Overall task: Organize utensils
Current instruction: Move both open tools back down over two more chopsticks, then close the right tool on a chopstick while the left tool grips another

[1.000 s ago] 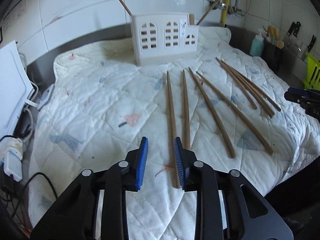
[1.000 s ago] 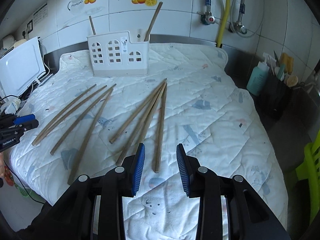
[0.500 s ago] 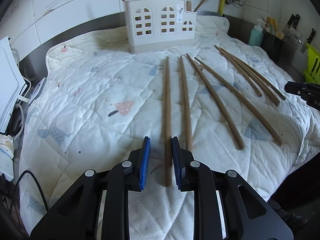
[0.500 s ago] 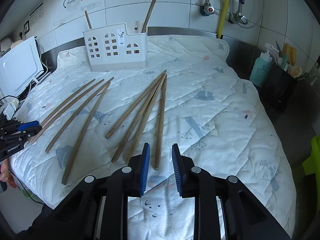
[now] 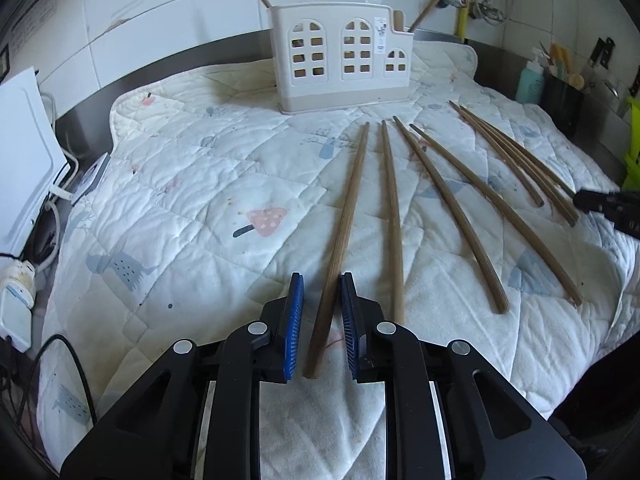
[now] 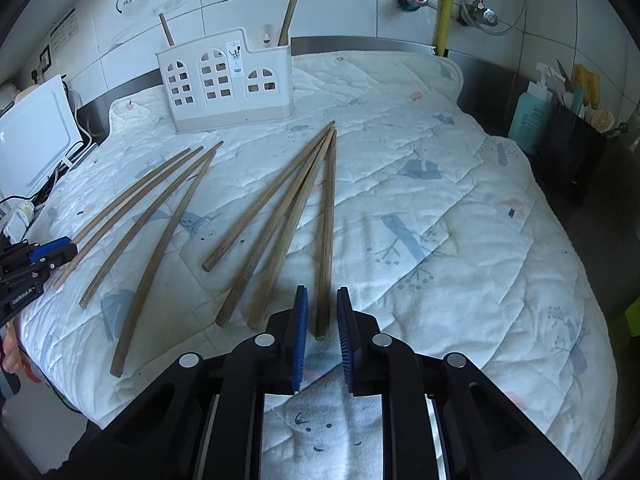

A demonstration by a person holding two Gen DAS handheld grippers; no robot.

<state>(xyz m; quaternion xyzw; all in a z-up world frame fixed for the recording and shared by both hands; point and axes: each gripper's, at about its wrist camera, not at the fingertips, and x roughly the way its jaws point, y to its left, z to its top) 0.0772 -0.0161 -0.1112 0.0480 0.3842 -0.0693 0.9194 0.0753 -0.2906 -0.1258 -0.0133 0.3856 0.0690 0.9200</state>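
Note:
Several long wooden chopsticks lie on a white quilted cloth [image 5: 200, 208]. A white utensil holder [image 5: 340, 60] stands at the back with two sticks in it; it also shows in the right wrist view [image 6: 228, 80]. My left gripper [image 5: 321, 288] is open, its blue pads on either side of the near end of the leftmost chopstick [image 5: 344, 224], with gaps on both sides. My right gripper [image 6: 321, 300] is open around the near end of the rightmost chopstick [image 6: 328, 232]. Each gripper shows at the edge of the other's view.
A white appliance [image 5: 20, 160] with cables and a power strip [image 5: 16, 300] sits left of the cloth. A teal bottle [image 6: 530, 116] and a black utensil caddy [image 6: 576, 148] stand at the right. A yellow pipe [image 6: 446, 4] runs up the tiled wall.
Both grippers moved forward and narrowed, so each now has a chopstick's near end between its pads. The left gripper shifted right onto the leftmost chopstick.

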